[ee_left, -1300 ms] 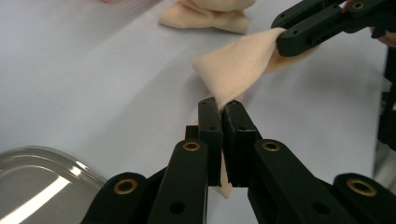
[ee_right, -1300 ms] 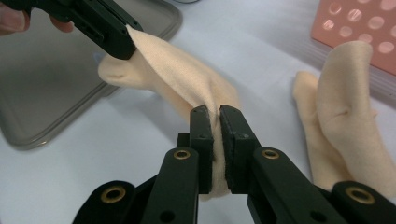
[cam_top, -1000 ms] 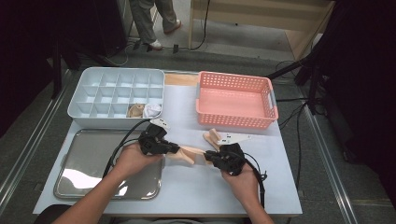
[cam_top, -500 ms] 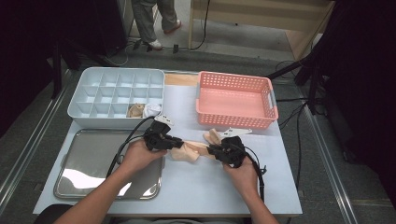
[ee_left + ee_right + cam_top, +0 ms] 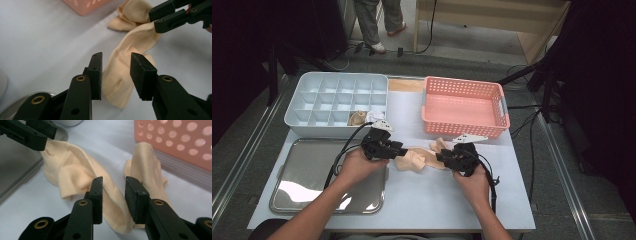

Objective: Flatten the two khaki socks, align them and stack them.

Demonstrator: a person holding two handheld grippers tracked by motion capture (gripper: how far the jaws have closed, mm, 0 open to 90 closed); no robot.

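I see the white table (image 5: 422, 200) first, the biggest thing here. On its far side stand the pink basket (image 5: 464, 107) at the right and the grey compartment box (image 5: 337, 102) at the left; one near compartment of the box has a small beige piece inside. The metal tray (image 5: 307, 175) lies at the near left of the table.

In the middle of the table, just before the basket, lies the beige cloth (image 5: 417, 159), a soft crumpled strip that looks like a sock. It rests on the table surface, between my two tools.

The left gripper (image 5: 399, 150) is at the left end of the cloth. In the left gripper view its jaws have just been opening and now stand about half apart. The cloth (image 5: 125, 82) lies between and under them, but the pads (image 5: 141, 75) do not press on it.

The right gripper (image 5: 441, 157) is at the other end. Its jaws also have just been opening, to a middle width. In the right gripper view a fold of the cloth (image 5: 75, 177) passes between the pads (image 5: 135, 200); it seems loose, not pinched.

My left hand (image 5: 359, 165) comes in over the corner of the tray, and my right hand (image 5: 472, 180) comes from the bottom right. Both grippers are low over the table and point toward each other.
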